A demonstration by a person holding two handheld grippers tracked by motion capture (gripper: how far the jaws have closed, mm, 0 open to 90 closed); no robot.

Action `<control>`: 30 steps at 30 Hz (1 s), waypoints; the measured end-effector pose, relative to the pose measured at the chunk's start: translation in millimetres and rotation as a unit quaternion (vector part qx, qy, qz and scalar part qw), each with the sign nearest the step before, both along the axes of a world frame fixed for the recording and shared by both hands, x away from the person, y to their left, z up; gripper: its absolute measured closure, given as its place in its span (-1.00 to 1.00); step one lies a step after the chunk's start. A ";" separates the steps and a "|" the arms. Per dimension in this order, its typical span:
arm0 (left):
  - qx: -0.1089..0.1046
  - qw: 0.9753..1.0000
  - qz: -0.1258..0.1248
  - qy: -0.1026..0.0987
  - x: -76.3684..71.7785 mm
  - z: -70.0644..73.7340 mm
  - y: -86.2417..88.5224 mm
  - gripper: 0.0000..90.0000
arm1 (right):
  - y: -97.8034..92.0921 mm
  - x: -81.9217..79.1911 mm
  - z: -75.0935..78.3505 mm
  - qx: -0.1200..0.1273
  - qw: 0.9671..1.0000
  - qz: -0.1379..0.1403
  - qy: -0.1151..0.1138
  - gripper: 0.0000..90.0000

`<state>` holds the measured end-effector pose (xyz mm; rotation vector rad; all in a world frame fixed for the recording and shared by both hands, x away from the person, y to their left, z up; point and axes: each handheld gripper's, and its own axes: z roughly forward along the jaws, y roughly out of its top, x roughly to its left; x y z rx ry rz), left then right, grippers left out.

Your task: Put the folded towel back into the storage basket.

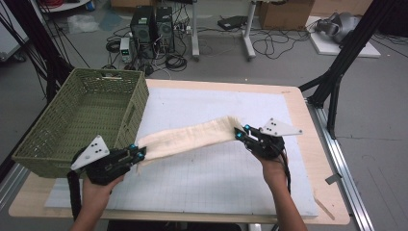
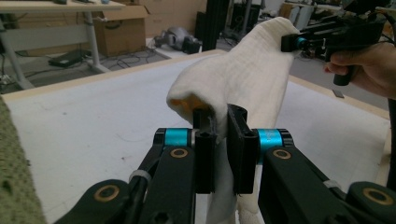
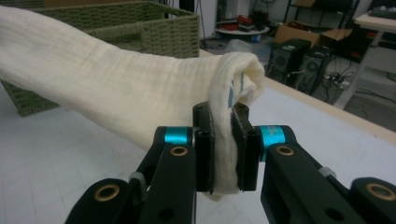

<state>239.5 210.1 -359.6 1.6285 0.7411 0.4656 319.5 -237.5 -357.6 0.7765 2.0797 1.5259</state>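
1. Past my desk [image 1: 296,103] I see grey floor [image 1: 288,62] strewn with black cables [image 1: 269,45].
2. Two black computer towers [image 1: 153,26] stand on it.
3. White table legs [image 1: 248,33] rise nearby.
4. A cardboard box [image 1: 284,14] sits at the back.
5. A black frame strut [image 1: 344,57] slants at right.

No text, label, brand, number or sign can be read on anything here.
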 end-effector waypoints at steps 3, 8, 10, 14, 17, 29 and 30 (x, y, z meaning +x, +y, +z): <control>-0.005 1.000 0.012 -0.005 -2.0 4.2 8.9 0.82 | 14.7 13.7 10.0 -0.011 1.000 0.009 -0.010 0.80; -0.006 1.000 0.029 -0.010 -5.6 10.2 20.1 0.82 | 37.3 33.6 24.2 -0.020 1.000 0.013 -0.007 0.80; -0.007 0.999 0.033 -0.011 -6.3 11.2 21.8 0.82 | 43.2 38.8 27.8 -0.024 1.000 0.011 -0.008 0.80; -0.008 0.999 0.045 -0.017 -8.8 15.7 29.3 0.82 | 65.3 55.4 41.0 -0.029 0.999 0.016 -0.016 0.80; -0.013 0.998 0.052 -0.022 -10.6 19.3 35.9 0.82 | 79.1 65.2 48.2 -0.027 0.999 0.015 -0.019 0.81; -0.016 0.996 0.080 -0.037 -15.5 33.0 53.6 0.83 | 134.3 103.3 75.6 -0.041 0.998 0.023 -0.030 0.80; -0.014 0.996 0.083 -0.037 -15.8 33.3 54.8 0.83 | 139.0 106.3 77.0 -0.042 0.998 0.024 -0.032 0.80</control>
